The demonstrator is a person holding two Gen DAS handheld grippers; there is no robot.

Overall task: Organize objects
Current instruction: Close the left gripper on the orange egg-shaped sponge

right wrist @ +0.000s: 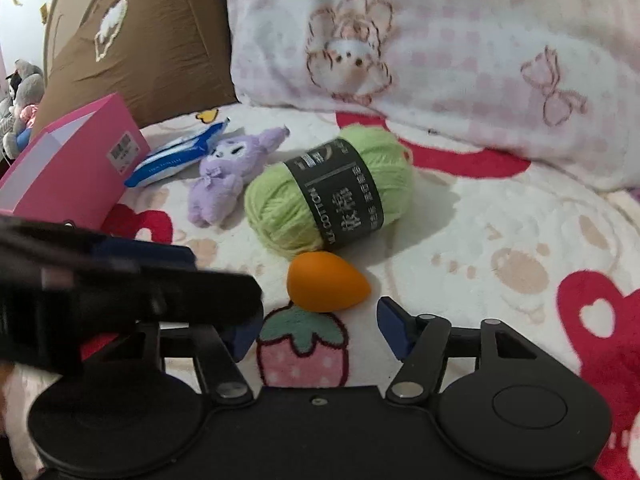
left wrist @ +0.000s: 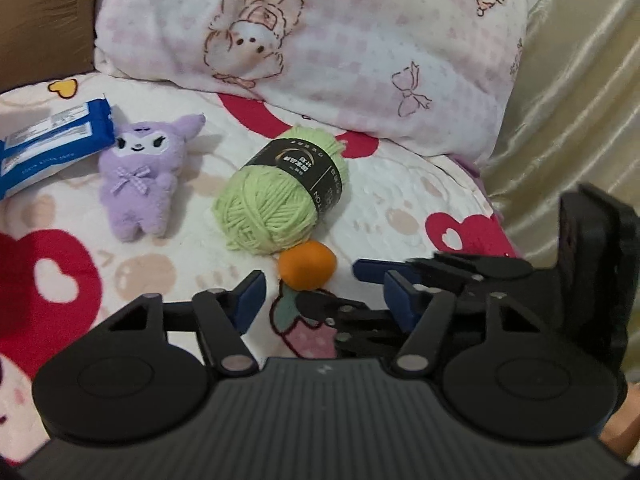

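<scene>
A small orange egg-shaped thing [left wrist: 307, 265] [right wrist: 326, 286] lies on the patterned blanket [left wrist: 400, 200], touching the near side of a green yarn ball [left wrist: 280, 196] [right wrist: 332, 192] with a black label. My left gripper [left wrist: 324, 300] is open, and the egg sits just past its fingertips. My right gripper [right wrist: 320, 328] is open too, with the egg just ahead of its gap. No pad presses on the egg. In the left wrist view a blue finger [left wrist: 370, 271] of the right gripper reaches in from the right. In the right wrist view the blurred left gripper's fingers [right wrist: 152, 254] cross from the left and hide part of the right gripper's left finger.
A purple plush doll [left wrist: 138, 180] [right wrist: 228, 176] and a blue-and-white packet [left wrist: 48, 148] [right wrist: 176, 156] lie to the left of the yarn. A pink box [right wrist: 76, 164] stands further left. A pink pillow [left wrist: 320, 40], a brown cushion [right wrist: 140, 40] and a gold curtain [left wrist: 580, 100] bound the bed.
</scene>
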